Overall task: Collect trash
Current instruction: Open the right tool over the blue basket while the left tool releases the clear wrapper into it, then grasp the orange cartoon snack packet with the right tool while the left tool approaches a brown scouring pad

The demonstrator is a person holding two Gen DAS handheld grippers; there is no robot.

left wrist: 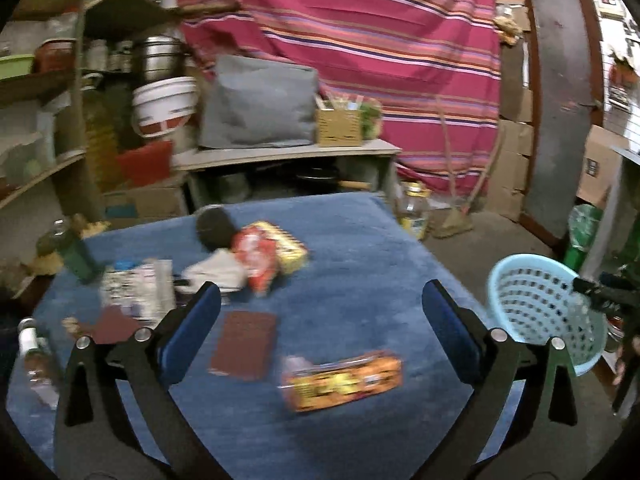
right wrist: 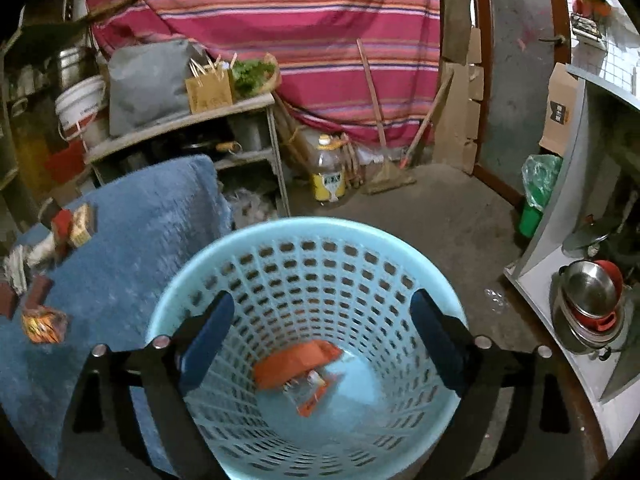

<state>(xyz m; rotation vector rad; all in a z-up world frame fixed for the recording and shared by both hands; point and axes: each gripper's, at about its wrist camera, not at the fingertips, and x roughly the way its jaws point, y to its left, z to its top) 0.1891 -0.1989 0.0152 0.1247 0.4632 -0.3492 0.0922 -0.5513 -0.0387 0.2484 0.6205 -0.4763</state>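
Note:
My left gripper point(left wrist: 320, 312) is open and empty above the blue-covered table point(left wrist: 360, 248). Below it lie an orange snack packet point(left wrist: 342, 380) and a dark red square packet point(left wrist: 244, 344). Further back lie a red wrapper point(left wrist: 256, 256), a yellow packet point(left wrist: 290, 246), white crumpled paper point(left wrist: 214, 270) and a printed packet point(left wrist: 138, 292). A light blue perforated basket point(left wrist: 540, 308) stands off the table's right edge. My right gripper point(right wrist: 322, 328) is open and empty over the basket point(right wrist: 304, 240), which holds an orange wrapper point(right wrist: 296, 362) and a smaller clear-and-orange packet point(right wrist: 314, 390).
A green bottle point(left wrist: 76, 252) and a clear bottle point(left wrist: 34, 356) are at the table's left side. A dark round object point(left wrist: 214, 226) sits behind the wrappers. A shelf unit point(left wrist: 288, 152) with a grey bag stands behind the table. Steel pots point(right wrist: 592, 304) sit on a shelf at right.

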